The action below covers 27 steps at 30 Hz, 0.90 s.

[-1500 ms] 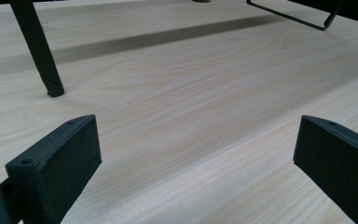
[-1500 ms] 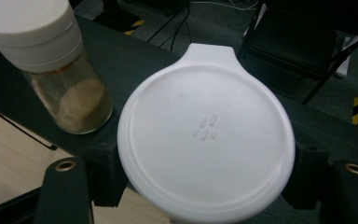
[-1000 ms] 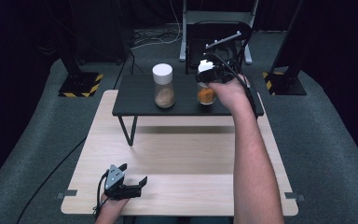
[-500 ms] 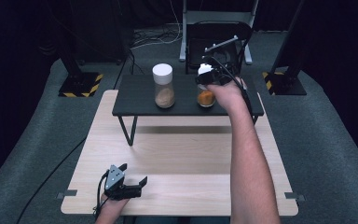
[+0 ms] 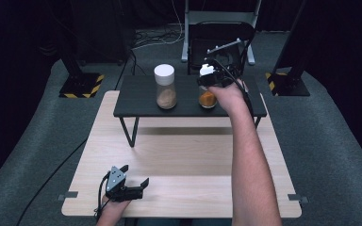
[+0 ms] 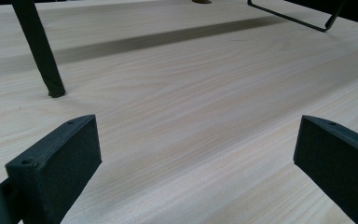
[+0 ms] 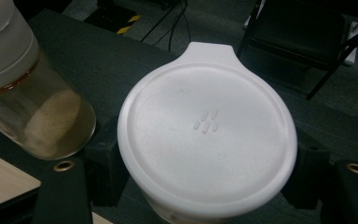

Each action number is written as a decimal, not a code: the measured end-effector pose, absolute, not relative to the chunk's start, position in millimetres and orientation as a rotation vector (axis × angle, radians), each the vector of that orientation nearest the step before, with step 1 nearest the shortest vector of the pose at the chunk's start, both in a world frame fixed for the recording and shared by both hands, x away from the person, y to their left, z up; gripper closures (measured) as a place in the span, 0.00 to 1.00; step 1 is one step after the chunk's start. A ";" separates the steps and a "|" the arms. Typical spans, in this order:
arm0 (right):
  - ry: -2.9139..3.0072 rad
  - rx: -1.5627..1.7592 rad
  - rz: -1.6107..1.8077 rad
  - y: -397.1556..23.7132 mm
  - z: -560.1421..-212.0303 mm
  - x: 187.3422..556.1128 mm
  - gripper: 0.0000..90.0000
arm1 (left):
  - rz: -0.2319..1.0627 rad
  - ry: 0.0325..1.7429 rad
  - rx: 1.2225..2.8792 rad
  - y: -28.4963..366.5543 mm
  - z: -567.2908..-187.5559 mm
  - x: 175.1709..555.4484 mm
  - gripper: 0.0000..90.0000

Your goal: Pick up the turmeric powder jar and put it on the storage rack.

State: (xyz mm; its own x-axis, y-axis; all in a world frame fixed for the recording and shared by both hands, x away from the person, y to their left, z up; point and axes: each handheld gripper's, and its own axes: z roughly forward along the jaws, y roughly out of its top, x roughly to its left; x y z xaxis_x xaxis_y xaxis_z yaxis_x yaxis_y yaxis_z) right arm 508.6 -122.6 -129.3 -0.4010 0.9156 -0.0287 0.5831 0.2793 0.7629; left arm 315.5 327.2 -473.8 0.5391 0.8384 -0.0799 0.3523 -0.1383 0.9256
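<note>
Orange-powder jar (image 5: 208, 96) stands on the black raised shelf (image 5: 141, 96), toward its right half, with the right gripper (image 5: 210, 77) closed around its white lid (image 7: 207, 137); in the right gripper view the two jaws press against opposite sides of that lid. Just to its left, apart from it, stands a taller jar of tan powder (image 5: 165, 87) with a white cap. Both sit near the shelf's front edge, with bare dark surface behind them and to the far left. Below the shelf the pale tabletop (image 5: 188, 160) lies open and wide. Left gripper (image 5: 134, 190) rests low near the tabletop's front edge, jaws spread wide and holding nothing, bare wood running ahead to the shelf's leg (image 6: 39, 49).
</note>
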 end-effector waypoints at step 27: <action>1.948 1.304 1.136 -162.0 -152.1 461.7 0.00 | 0.580 1.003 1.728 326.4 -473.4 315.8 0.00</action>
